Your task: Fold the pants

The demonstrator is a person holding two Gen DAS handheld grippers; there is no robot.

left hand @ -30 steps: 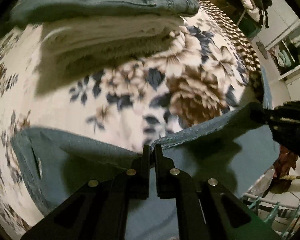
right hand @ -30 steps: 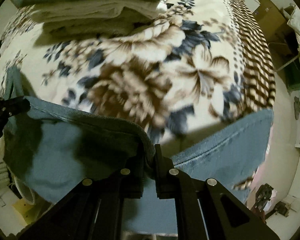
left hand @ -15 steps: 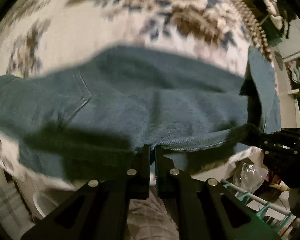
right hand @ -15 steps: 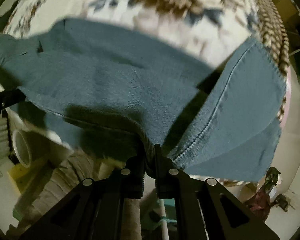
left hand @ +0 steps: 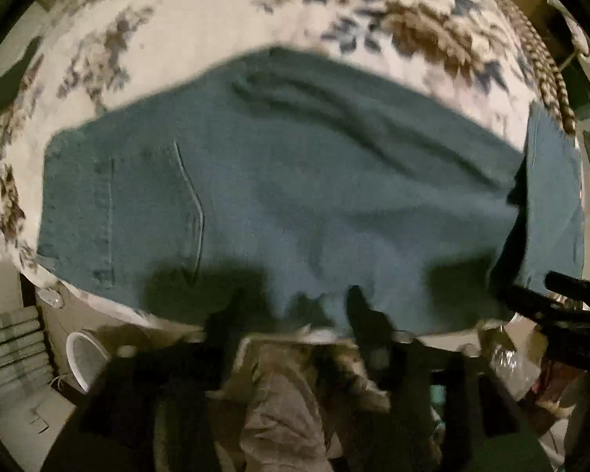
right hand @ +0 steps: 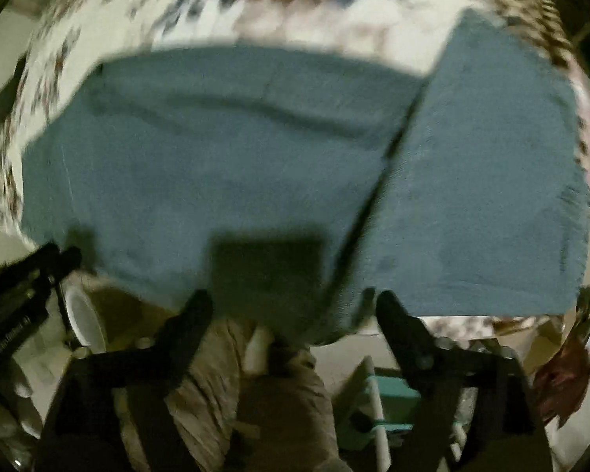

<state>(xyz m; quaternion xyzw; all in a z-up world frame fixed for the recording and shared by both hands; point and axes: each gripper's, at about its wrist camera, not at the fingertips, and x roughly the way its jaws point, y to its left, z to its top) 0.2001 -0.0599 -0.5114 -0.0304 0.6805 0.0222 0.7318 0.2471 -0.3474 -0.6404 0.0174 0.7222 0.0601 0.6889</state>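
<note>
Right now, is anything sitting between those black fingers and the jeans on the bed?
Nothing visible. The right gripper is open just off the near edge of the jeans, and the left gripper, blurred, looks open there too. The cloth lies bare on the blanket.

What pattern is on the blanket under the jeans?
The blanket has brown and dark blue flowers on cream, seen best in the left wrist view.
</note>
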